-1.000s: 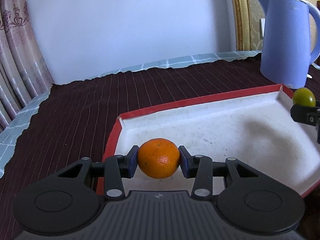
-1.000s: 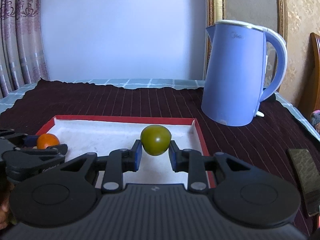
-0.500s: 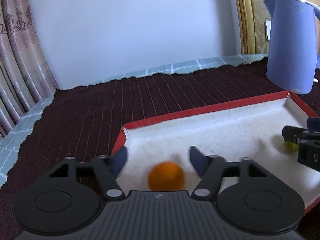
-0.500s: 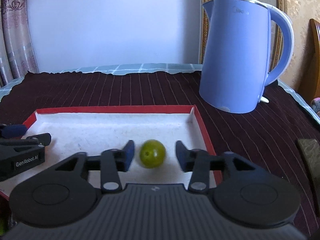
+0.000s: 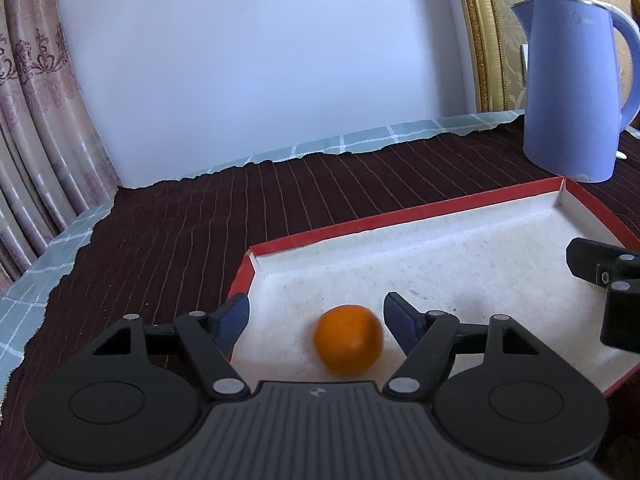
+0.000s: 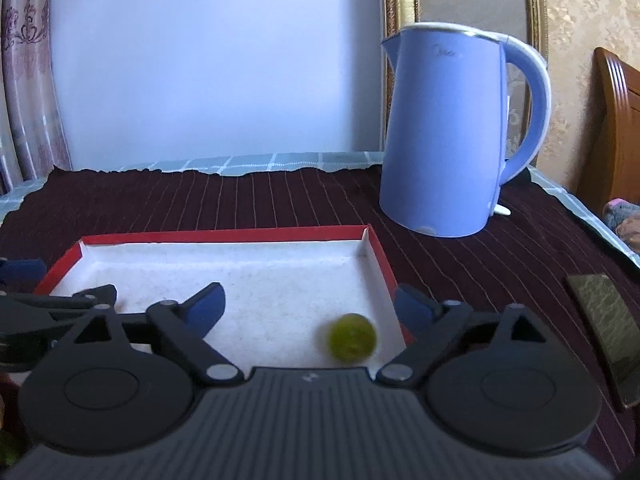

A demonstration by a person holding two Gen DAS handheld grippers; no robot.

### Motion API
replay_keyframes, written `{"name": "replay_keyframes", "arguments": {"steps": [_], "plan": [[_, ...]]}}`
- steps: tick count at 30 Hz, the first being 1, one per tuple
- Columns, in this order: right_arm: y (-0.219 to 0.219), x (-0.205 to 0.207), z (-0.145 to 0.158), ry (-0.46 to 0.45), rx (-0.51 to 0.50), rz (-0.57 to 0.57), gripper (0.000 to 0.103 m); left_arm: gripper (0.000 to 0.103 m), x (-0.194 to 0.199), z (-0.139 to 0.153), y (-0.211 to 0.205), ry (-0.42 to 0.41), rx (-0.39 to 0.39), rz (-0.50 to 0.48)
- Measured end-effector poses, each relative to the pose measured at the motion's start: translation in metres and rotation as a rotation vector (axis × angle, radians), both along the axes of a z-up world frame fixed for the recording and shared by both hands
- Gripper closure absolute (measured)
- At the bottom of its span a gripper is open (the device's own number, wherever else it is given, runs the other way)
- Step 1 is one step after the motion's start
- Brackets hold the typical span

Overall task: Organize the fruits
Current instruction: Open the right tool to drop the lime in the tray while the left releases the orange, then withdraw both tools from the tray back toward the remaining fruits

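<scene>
An orange (image 5: 348, 338) lies blurred on the white floor of the red-rimmed tray (image 5: 400, 216), between the spread fingers of my left gripper (image 5: 316, 314), which is open and apart from it. In the right wrist view a small green fruit (image 6: 352, 337) rests on the tray floor (image 6: 256, 276) near the tray's right wall. My right gripper (image 6: 310, 304) hangs over it with its jaws opening wide and no pad touching the fruit. The right gripper's black body (image 5: 612, 280) shows at the right edge of the left wrist view.
A tall blue electric kettle (image 6: 444, 132) stands behind the tray's right corner on the dark striped cloth (image 5: 180, 232). A flat dark object (image 6: 604, 312) lies on the cloth at the right. Curtains hang on the left, and a wooden chair back (image 6: 620, 128) stands far right.
Both grippers opened and let their fruits go. The orange dropped to the tray floor below the left gripper; the green fruit fell and rolled toward the tray's right wall.
</scene>
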State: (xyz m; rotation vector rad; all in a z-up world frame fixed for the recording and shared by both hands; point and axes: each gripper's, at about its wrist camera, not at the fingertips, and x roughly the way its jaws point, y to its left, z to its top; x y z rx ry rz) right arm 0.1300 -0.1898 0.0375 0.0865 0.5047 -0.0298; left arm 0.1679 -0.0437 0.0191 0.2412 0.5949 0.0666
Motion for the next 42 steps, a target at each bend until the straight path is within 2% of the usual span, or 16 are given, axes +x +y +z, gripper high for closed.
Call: {"name": "replay_keyframes", "arguments": {"steps": [4,6,8,16,20,24,28,35,42], "plan": [[0.003,-0.011,0.005,-0.02,0.002,-0.022,0.0,0.029,-0.009,0.001,0.001,-0.008,-0.002,-0.001],[0.002,-0.016,0.006,-0.018,0.018,-0.028,0.0,0.022,-0.014,0.001,0.004,-0.008,-0.01,0.003],[0.0,-0.021,0.006,-0.005,0.04,-0.031,0.0,0.021,-0.02,0.002,0.007,-0.015,-0.021,0.006],[0.005,-0.053,-0.018,0.036,0.034,-0.051,0.0,0.015,-0.049,0.003,0.022,-0.043,-0.087,-0.002],[0.004,-0.073,-0.021,0.004,0.054,-0.077,0.0,0.014,-0.058,0.004,0.03,-0.046,-0.132,-0.006],[0.003,-0.085,-0.017,-0.022,0.055,-0.124,0.0,0.014,-0.065,0.005,0.032,-0.061,-0.132,0.0],[0.0,-0.095,-0.013,-0.053,0.078,-0.086,0.0,0.014,-0.073,0.005,0.034,-0.065,-0.14,0.009],[0.005,-0.107,-0.011,-0.075,0.049,-0.012,0.0,0.014,-0.085,0.003,0.035,-0.068,-0.143,0.005],[0.005,-0.116,-0.017,-0.086,0.07,0.004,0.0,0.014,-0.098,0.001,0.039,-0.067,-0.157,0.002]]}}
